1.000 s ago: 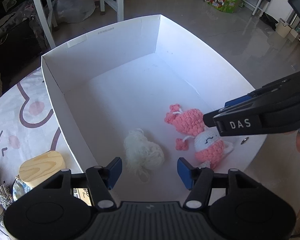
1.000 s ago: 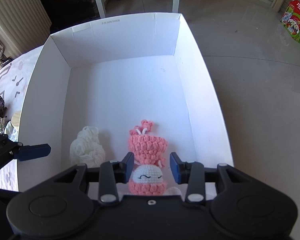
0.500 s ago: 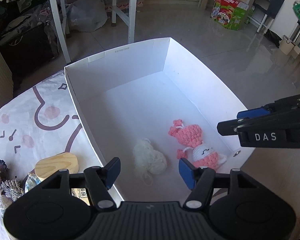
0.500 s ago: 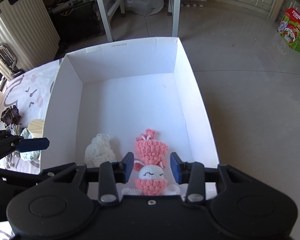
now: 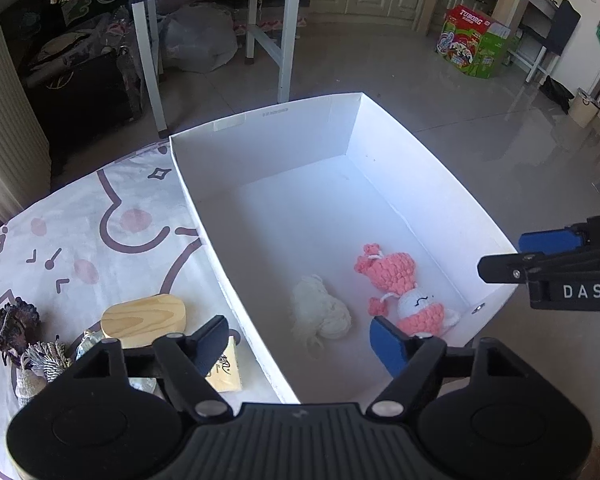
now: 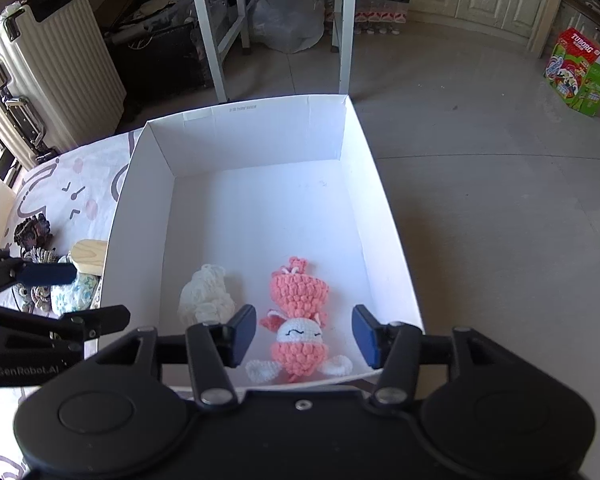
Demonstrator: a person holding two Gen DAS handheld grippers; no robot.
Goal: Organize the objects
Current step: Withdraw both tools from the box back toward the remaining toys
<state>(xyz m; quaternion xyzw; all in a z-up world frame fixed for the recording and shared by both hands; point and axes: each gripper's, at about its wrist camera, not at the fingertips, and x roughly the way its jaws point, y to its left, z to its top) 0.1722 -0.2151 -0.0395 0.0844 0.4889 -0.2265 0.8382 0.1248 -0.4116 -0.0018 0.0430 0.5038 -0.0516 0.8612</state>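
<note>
Box (image 6: pixel 352 128) on desk (image 5: pixel 100 216) edge | holds pink doll (image 6: pixel 298 320); white yarn (image 6: pixel 206 298) beside it | right tool (image 6: pixel 304 334) wide open, empty, above doll | left tool (image 5: pixel 296 338) wide open, empty | step: between picks, seemingly | next: fetch wood block (image 5: pixel 144 320) from desk

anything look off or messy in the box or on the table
Nothing looks damaged or spilled. In the white cardboard box, the pink crocheted doll and cream yarn bundle lie loosely near one end. On the table, a wooden block sits amid cluttered trinkets.
</note>
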